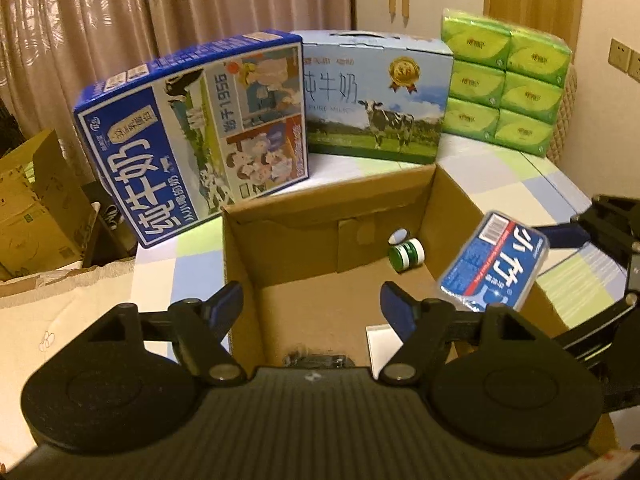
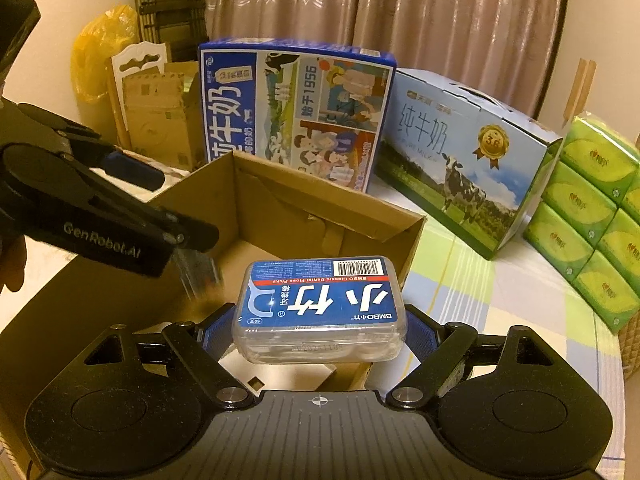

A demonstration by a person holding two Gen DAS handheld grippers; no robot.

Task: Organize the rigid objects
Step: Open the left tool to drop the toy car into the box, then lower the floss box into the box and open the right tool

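Over the cardboard box (image 2: 280, 216), the right tool (image 2: 320, 332) clamps the floss-pick case (image 2: 320, 308); lower it level onto the bare box floor before releasing. Left tool (image 1: 312, 304) hangs released, holding nothing.

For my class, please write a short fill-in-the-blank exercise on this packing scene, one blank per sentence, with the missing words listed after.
1. The right gripper holds a clear case of dental ____ picks.
2. A small jar with a ____ lid lies inside the cardboard box.
3. The left gripper holds ____ between its fingers.
4. The green tissue packs are stacked ____ rows high.

Missing words: floss; green; nothing; three
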